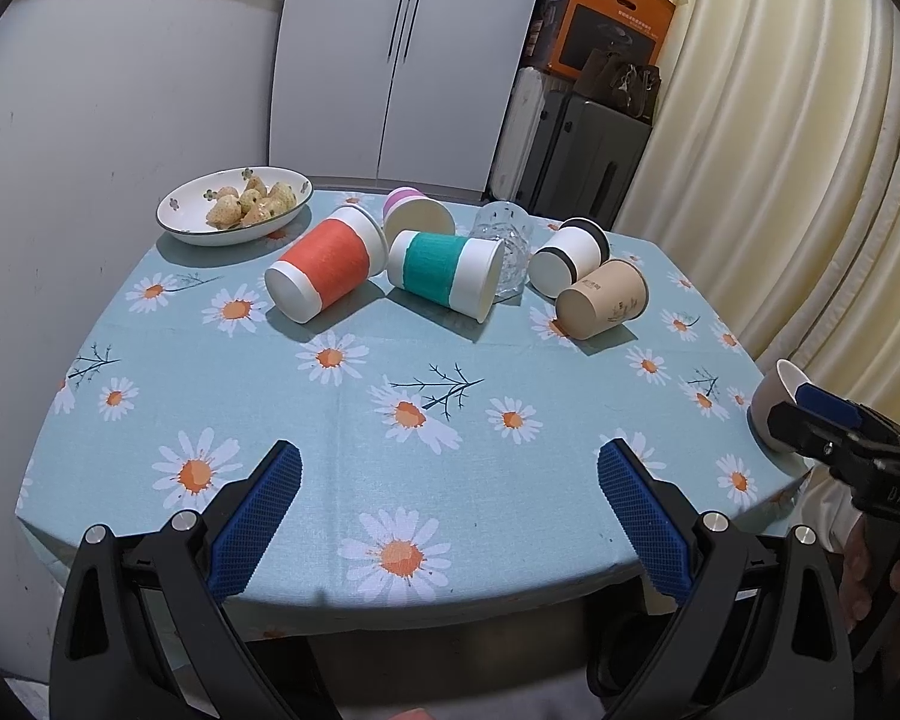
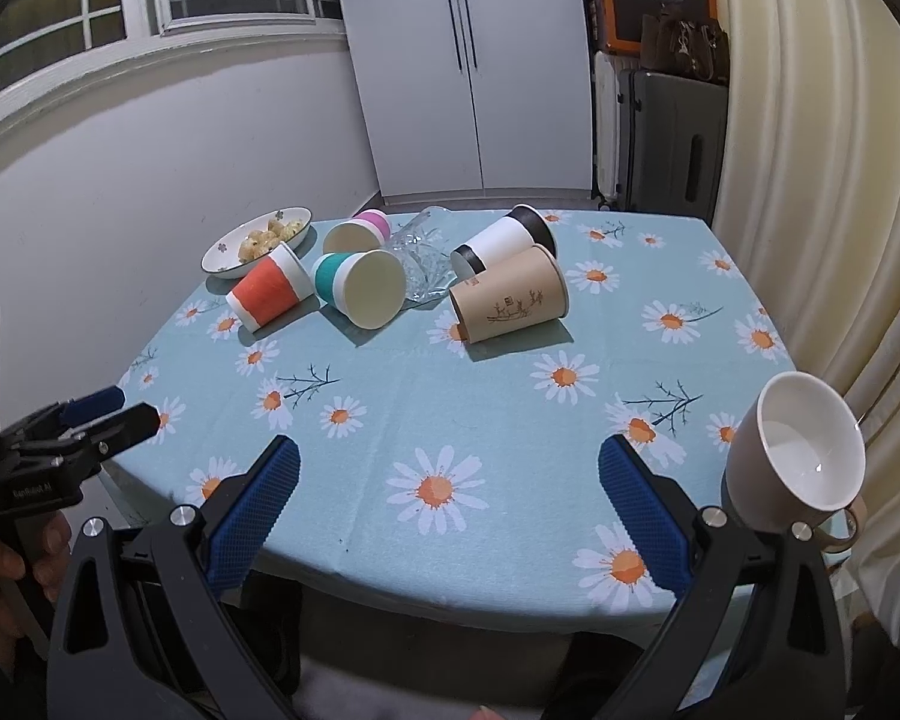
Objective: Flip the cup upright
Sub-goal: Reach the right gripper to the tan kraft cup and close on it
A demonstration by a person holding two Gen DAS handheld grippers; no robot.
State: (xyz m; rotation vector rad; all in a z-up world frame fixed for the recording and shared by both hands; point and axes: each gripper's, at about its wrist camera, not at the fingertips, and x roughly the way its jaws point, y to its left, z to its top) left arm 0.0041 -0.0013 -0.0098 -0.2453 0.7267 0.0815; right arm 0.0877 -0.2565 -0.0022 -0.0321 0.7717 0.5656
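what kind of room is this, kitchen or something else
Probably a home dining corner or spare room, not clearly a kitchen. A table under a daisy tablecloth holds tipped paper cups and a bowl of food; a white cabinet, a suitcase and curtains stand behind.

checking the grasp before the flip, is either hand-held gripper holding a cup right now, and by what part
Nothing is held. The left hand-held gripper and right hand-held gripper are both open and empty above the tablecloth. The mug sits ungrasped near the table's edge.
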